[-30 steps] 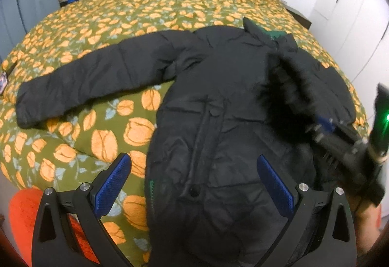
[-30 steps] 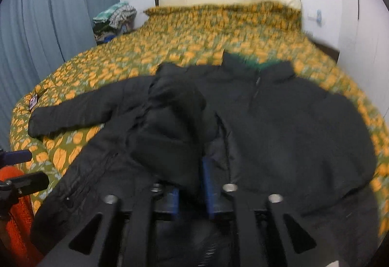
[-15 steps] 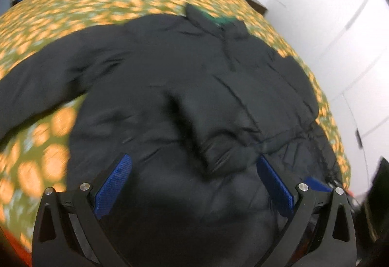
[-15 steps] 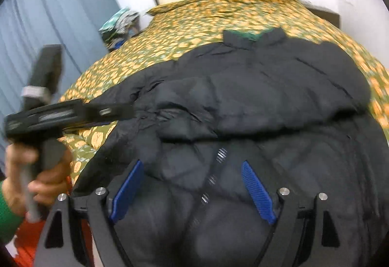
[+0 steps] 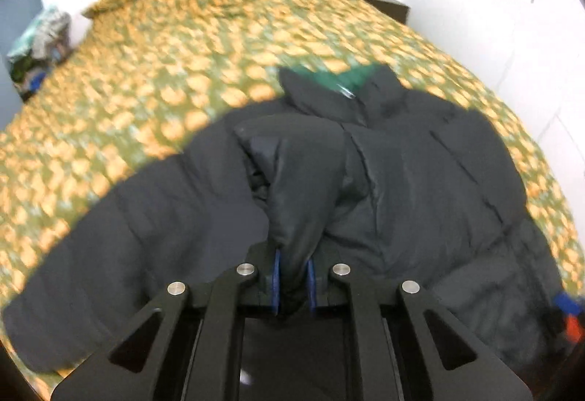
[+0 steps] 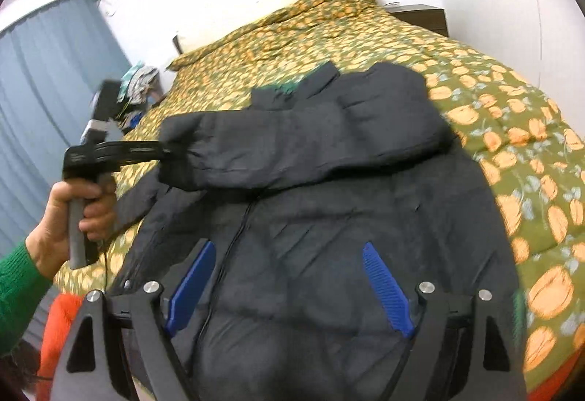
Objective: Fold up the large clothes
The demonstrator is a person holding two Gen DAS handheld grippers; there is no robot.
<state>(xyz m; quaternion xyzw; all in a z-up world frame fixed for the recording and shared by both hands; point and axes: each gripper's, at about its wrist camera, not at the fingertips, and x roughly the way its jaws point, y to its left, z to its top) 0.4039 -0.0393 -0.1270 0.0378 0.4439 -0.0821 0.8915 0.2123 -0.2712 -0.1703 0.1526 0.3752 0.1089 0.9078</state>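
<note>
A black padded jacket (image 6: 321, 203) is lying across the middle of a bed with an orange-and-green flower-patterned bedspread (image 6: 512, 130). The left gripper (image 5: 291, 286), its jaws having just been closing, is pinching the cuff of the jacket's black sleeve (image 5: 303, 181) at lower centre. The right gripper (image 6: 289, 286) is hovering wide open over the jacket's front, holding nothing.

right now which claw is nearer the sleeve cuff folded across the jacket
Left. The left claw is shut on the sleeve cuff; its jaws have just been closing. The right claw hangs open above the jacket hem, apart from the cuff.
</note>
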